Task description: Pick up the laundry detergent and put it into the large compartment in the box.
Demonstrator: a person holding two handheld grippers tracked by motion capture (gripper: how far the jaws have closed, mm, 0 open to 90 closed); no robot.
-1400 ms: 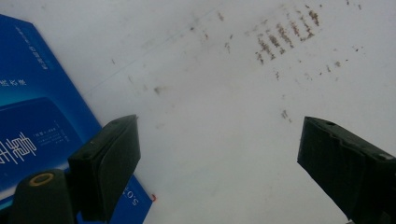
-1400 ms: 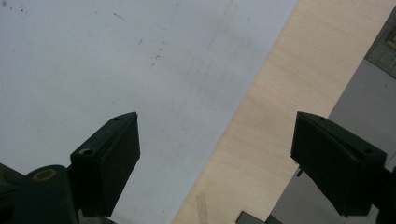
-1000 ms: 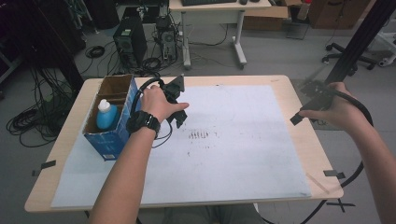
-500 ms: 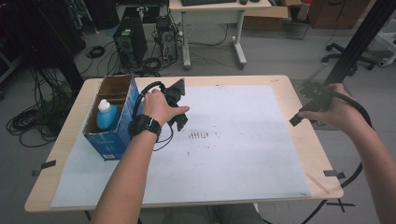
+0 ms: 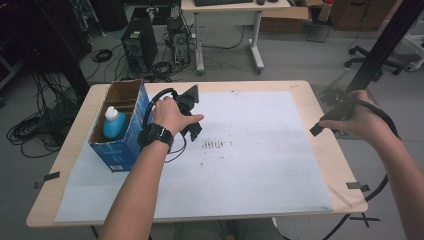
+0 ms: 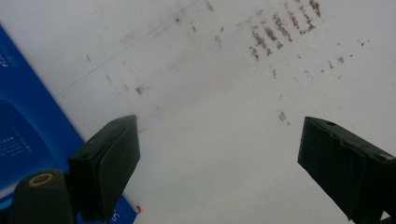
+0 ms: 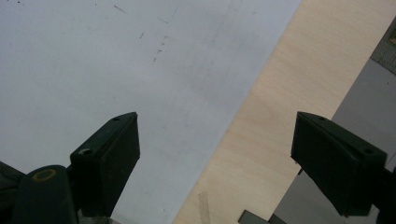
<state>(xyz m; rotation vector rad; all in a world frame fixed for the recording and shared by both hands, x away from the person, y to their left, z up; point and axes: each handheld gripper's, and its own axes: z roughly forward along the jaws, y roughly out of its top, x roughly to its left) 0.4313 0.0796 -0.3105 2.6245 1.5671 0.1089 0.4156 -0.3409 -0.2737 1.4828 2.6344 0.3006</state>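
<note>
**Both grippers open, box at left**

One wooden table point(image 5: 300, 90), covered by one white sheet point(image 5: 250, 165) with brown smudge rows near centre. One blue cardboard box point(image 5: 122, 145) at table's left, flaps open, two compartments; one blue bottle point(image 5: 114, 123) with white cap upright in nearer compartment. Left gripper point(image 5: 194, 131) just right of box, over sheet, jaws spread wide, empty. Right gripper point(image 5: 320, 129) at right table edge, well apart from box, jaws also wide, holding nothing. Left gripper view point(image 6: 219, 158): box's printed blue side up close, smudges as separate dashes. Right gripper view point(image 7: 215, 154): sheet edge meeting bare wood, tape strip.
</note>
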